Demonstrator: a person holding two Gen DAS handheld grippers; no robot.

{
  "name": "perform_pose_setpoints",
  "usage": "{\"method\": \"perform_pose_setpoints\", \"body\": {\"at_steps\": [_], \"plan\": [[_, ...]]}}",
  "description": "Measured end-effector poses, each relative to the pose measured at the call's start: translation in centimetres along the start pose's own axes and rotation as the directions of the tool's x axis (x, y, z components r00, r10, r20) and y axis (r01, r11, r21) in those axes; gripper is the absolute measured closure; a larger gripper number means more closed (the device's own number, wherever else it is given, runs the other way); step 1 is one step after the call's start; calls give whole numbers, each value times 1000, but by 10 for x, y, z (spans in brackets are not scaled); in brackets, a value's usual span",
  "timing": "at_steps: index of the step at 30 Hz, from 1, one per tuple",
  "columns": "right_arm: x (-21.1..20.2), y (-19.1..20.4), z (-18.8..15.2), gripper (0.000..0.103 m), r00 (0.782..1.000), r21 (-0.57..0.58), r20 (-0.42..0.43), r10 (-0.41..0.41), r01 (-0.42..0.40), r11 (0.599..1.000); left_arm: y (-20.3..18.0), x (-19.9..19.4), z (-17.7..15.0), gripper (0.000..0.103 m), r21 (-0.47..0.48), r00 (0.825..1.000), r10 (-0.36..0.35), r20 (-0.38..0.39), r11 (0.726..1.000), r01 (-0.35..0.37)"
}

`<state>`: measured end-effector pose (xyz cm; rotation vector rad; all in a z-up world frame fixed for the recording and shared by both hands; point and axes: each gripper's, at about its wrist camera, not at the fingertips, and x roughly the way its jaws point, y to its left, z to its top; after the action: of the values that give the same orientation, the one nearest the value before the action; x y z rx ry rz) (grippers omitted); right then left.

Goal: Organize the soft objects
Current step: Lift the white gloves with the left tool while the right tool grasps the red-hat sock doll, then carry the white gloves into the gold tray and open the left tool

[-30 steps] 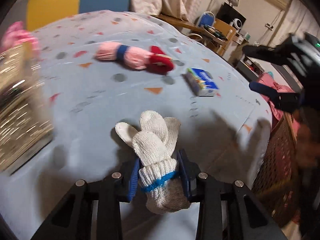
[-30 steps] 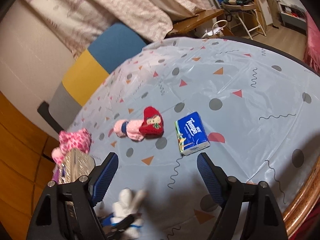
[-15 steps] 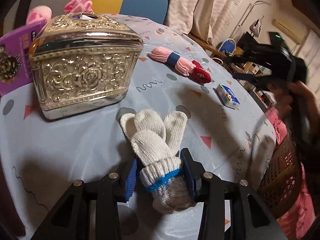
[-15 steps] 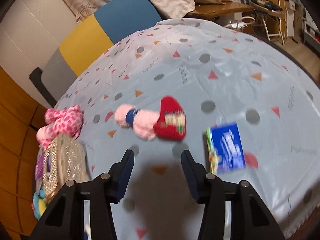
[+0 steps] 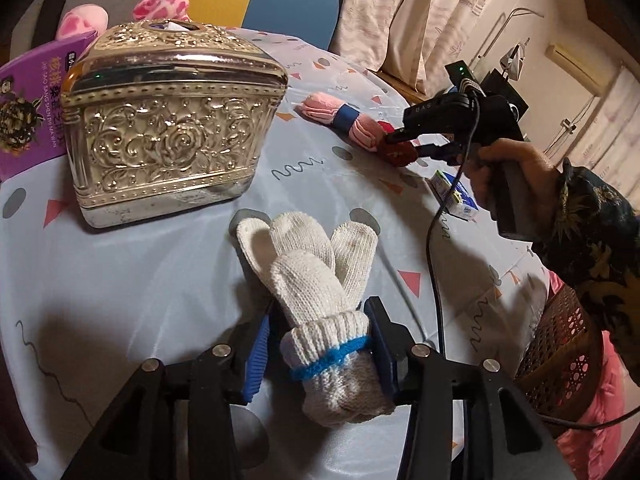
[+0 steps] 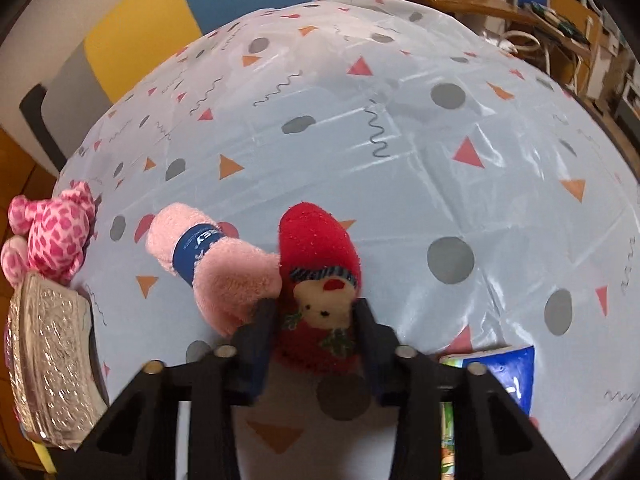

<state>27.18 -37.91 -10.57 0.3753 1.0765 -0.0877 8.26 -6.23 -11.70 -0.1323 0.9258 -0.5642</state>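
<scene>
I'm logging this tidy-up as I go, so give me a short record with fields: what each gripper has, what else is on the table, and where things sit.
left gripper: jaws just opening, white knit gloves between them, lying on the table
right gripper: jaws just closed on the red snowman sock
beside the sock: pink rolled socks with a blue band, touching it
silver tissue box: upright, beyond the gloves
pink spotted plush: behind the tissue box
blue tissue pack: right of the red sock
table: pale blue patterned cover

On the table: 1 white knit bundle [image 5: 320,280], 1 red sock [image 6: 320,280], 1 pink roll [image 6: 216,268], 1 gold box [image 5: 168,136], seemingly 1 pink plush [image 6: 52,232].
</scene>
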Motion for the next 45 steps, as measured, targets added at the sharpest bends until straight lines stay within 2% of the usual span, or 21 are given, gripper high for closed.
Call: {"method": "perform_pose_setpoints", "body": {"at_steps": [1,5,7,12,16,18,25,33,36,45], "plan": [[-3,2,-1,79,1000,-17,4,-7,7,1000,0,0,0,55,0,1000,-1,0,1000,1],[-28,11,-17,80,999,-81,10,-36,37,996,-2,1,-1,55,-3,1000,0,4,1000,0],[-43,14,-30,80,1000,-97,8,-14,15,995,-3,2,-1,55,-2,1000,1,7,1000,-1],[-54,26,-73,79,991,-110,-101,86,-97,989,-3,-4,-5,56,-4,1000,23,6,1000,-23],[-36,50,-100,78,982,-207,-181,56,-94,974,-5,-12,-9,57,1,999,50,8,999,-50],[-36,56,-101,77,986,-239,-162,48,-86,967,-4,-14,-12,57,-1,998,58,8,998,-58],[-31,56,-106,72,981,-205,-182,70,-108,973,-3,-18,-15,57,-15,997,73,5,997,-73],[-26,65,-112,72,986,-254,-161,46,-87,963,-7,-23,-16,65,-8,997,80,10,997,-80],[-26,66,-112,70,987,-270,-151,47,-87,959,-11,-27,-14,66,10,994,107,14,994,-107],[-29,80,-124,70,995,-395,-98,-16,-24,918,-20,-62,-6,66,42,979,175,101,983,-180]]}}
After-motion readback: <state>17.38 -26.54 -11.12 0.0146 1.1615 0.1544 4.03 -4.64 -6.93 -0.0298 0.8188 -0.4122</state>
